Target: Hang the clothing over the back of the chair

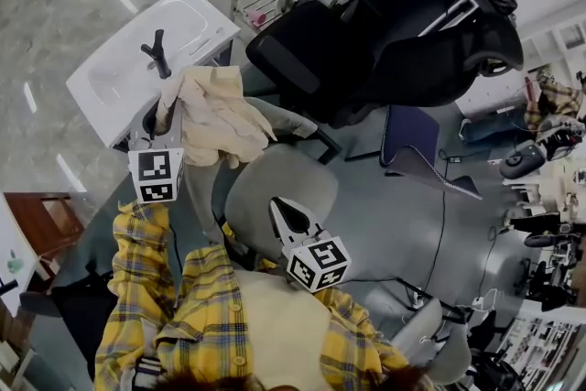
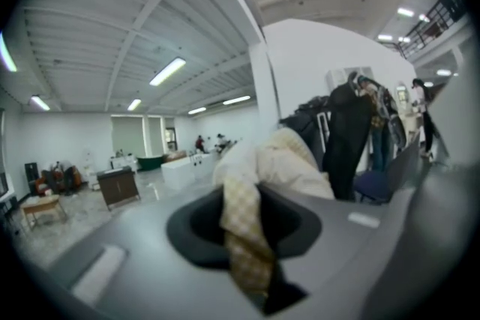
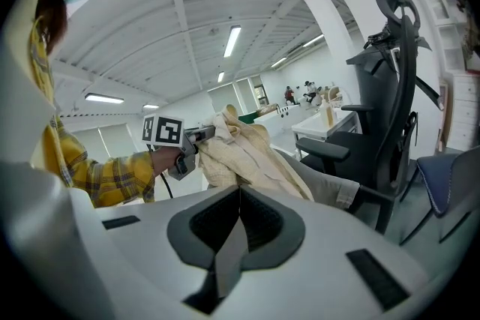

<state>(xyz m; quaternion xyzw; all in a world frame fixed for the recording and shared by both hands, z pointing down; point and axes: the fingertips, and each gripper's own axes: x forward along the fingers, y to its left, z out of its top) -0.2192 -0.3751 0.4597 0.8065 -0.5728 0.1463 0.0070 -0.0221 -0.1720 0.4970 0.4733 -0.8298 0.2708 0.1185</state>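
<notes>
At ten o'clock in the head view, the left gripper (image 1: 168,110) clamps the cream clothing (image 1: 220,114) beside the grey chair (image 1: 275,188). Left gripper view: cloth pinched between its jaws. Right gripper view: the right gripper (image 3: 238,210) has its jaws together, empty; clothing at eleven o'clock.

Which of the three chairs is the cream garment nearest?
The light grey chair right before the person: the left gripper holds the cream garment at its top edge. The black office chair and blue chair stand farther off.
</notes>
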